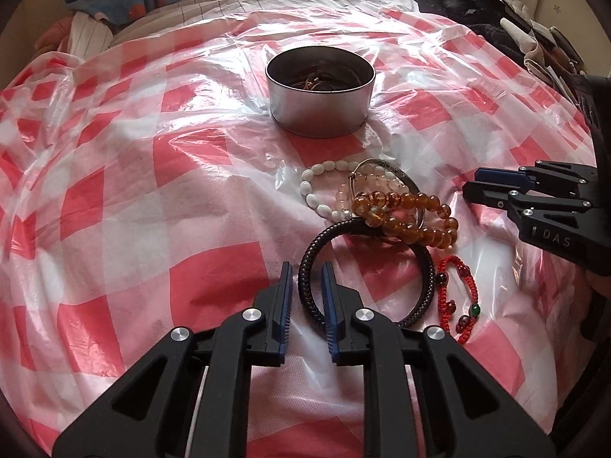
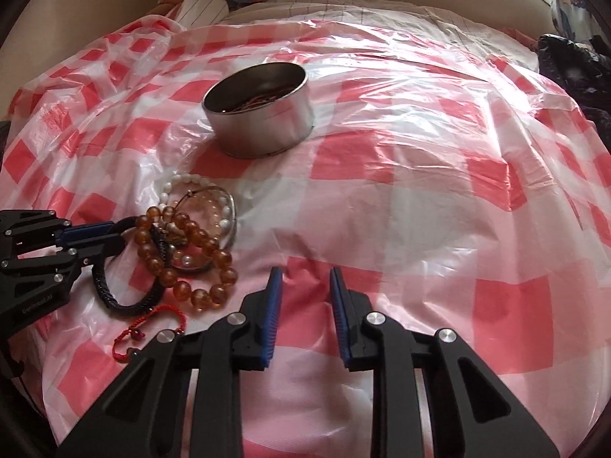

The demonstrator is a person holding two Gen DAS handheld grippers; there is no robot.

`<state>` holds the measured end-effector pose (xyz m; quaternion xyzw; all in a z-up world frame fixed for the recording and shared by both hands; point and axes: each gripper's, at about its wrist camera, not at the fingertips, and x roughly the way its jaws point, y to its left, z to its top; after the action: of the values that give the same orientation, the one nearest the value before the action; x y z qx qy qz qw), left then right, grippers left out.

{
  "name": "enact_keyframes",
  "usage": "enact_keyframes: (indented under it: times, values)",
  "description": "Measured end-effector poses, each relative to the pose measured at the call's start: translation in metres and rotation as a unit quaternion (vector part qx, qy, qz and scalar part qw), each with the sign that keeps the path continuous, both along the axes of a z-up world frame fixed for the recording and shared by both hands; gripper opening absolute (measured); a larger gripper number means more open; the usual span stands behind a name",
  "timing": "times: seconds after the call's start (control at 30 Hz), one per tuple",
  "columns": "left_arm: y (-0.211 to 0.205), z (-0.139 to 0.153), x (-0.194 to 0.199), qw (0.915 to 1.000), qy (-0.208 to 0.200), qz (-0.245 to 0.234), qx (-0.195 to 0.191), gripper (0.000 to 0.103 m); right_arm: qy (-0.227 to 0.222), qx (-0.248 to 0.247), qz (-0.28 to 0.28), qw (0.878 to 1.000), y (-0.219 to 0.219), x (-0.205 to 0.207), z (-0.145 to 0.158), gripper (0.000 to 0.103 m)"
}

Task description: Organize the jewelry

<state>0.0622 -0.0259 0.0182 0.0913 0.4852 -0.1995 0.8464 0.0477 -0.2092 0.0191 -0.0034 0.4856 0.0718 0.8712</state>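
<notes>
- Five bracelets lie in a loose pile on the red-and-white checked plastic sheet (image 1: 183, 175), just in front of the round silver metal tin (image 1: 320, 93), which already holds some jewelry.
- One of them, the black braided leather bangle (image 1: 427, 267), has its near-left arc between the fingers of the left gripper (image 1: 307, 288); the jaws are a little apart and straddle the cord, not yet pressing it, as far as I can judge.
- Its ring lies flat, and its far arc goes under the amber glass bead bracelet (image 1: 408, 215), so lifting may drag those beads.
- Beside it lies the red knotted cord bracelet (image 1: 464, 305).
- Well to the right, the right gripper (image 2: 305, 294) hovers over bare sheet, fingers apart, holding nothing.
</notes>
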Motion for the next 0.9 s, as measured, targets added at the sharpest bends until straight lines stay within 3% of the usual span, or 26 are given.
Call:
enact_keyframes:
  times: [0.07, 0.13, 0.27, 0.37, 0.4, 0.43, 0.47, 0.57, 0.67, 0.77, 0.83, 0.87, 0.9]
  values:
    - [0.0, 0.002, -0.001, 0.9999, -0.011, 0.001, -0.002, 0.029, -0.011, 0.039, 0.014, 0.999, 0.001, -0.002, 0.005, 0.029]
    - [-0.001, 0.002, 0.0, 0.9999, -0.016, 0.001, -0.001, 0.035, -0.022, 0.066, 0.032, 0.997, 0.008, -0.003, 0.009, 0.049]
    - [-0.007, -0.004, 0.0, 0.9997, -0.019, -0.009, 0.016, 0.04, 0.01, 0.069, 0.041, 0.997, 0.021, 0.007, -0.006, 0.049]
    - [-0.008, -0.005, 0.0, 0.9995, -0.02, -0.012, 0.022, 0.04, 0.017, 0.045, 0.048, 0.998, 0.024, 0.008, -0.008, 0.033]
    - [-0.009, -0.005, 0.0, 0.9995, -0.019, -0.012, 0.022, 0.04, 0.014, 0.025, 0.05, 0.998, 0.025, 0.006, -0.006, 0.019]
    - [-0.008, -0.005, 0.001, 0.9995, -0.018, -0.012, 0.021, 0.041, 0.003, -0.015, 0.045, 0.999, 0.027, 0.004, -0.005, 0.017]
    - [-0.008, -0.005, 0.001, 0.9996, -0.018, -0.011, 0.02, 0.041, -0.005, -0.044, 0.033, 0.998, 0.024, 0.003, -0.004, 0.017]
    - [-0.009, -0.005, 0.001, 0.9995, -0.02, -0.012, 0.02, 0.043, -0.009, -0.038, -0.003, 0.999, 0.003, 0.004, -0.001, 0.016]
    - [-0.009, -0.004, 0.002, 0.9994, -0.029, -0.012, 0.014, 0.046, -0.019, -0.008, 0.013, 1.0, 0.004, 0.001, 0.003, 0.017]
    - [-0.012, -0.006, 0.003, 0.9992, -0.033, -0.015, 0.016, 0.047, -0.008, 0.006, 0.023, 1.0, 0.011, 0.006, -0.004, 0.024]
    - [-0.015, -0.009, 0.002, 0.9988, -0.033, -0.022, 0.029, 0.044, -0.002, -0.012, 0.029, 0.999, 0.017, 0.009, -0.007, 0.024]
    - [-0.016, -0.009, 0.001, 0.9986, -0.032, -0.025, 0.034, 0.029, 0.003, -0.007, 0.036, 0.999, 0.019, 0.009, -0.008, 0.023]
    - [-0.017, -0.007, 0.001, 0.9984, -0.032, -0.028, 0.037, 0.016, 0.013, 0.007, 0.045, 0.999, 0.02, 0.008, -0.01, 0.006]
